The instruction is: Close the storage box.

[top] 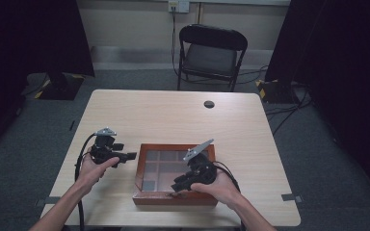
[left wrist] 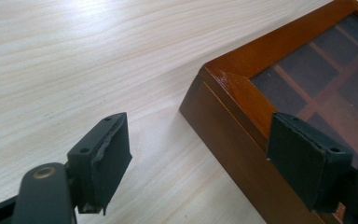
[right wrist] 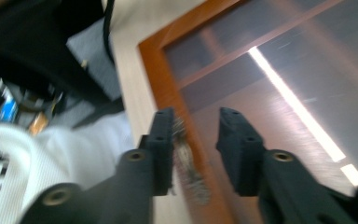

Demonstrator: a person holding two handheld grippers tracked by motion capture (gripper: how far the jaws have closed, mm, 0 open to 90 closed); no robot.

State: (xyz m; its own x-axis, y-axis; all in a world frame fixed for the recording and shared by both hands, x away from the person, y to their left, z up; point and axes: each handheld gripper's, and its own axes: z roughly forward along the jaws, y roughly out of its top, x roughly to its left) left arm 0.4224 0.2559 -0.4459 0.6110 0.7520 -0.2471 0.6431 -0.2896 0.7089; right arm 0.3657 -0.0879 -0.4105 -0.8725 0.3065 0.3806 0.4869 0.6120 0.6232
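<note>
Hovering right claw [right wrist: 196, 135], glass-lidded box [top: 150, 197], chair [top: 211, 53]

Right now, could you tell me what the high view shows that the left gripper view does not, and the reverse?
High view alone: the folding chair behind the table, the right gripper over the near edge of the wooden box, and both hands. Left gripper view alone: the left gripper jaws close up, standing apart with nothing between them, and a pale scuff on the box's corner. Shared: the box's glass lid and the table.

The box [top: 175, 198] is reddish-brown wood, its glass lid showing dark squares. The table [top: 173, 115] is pale woodgrain; the grippers' pads [left wrist: 114, 154] are black.
</note>
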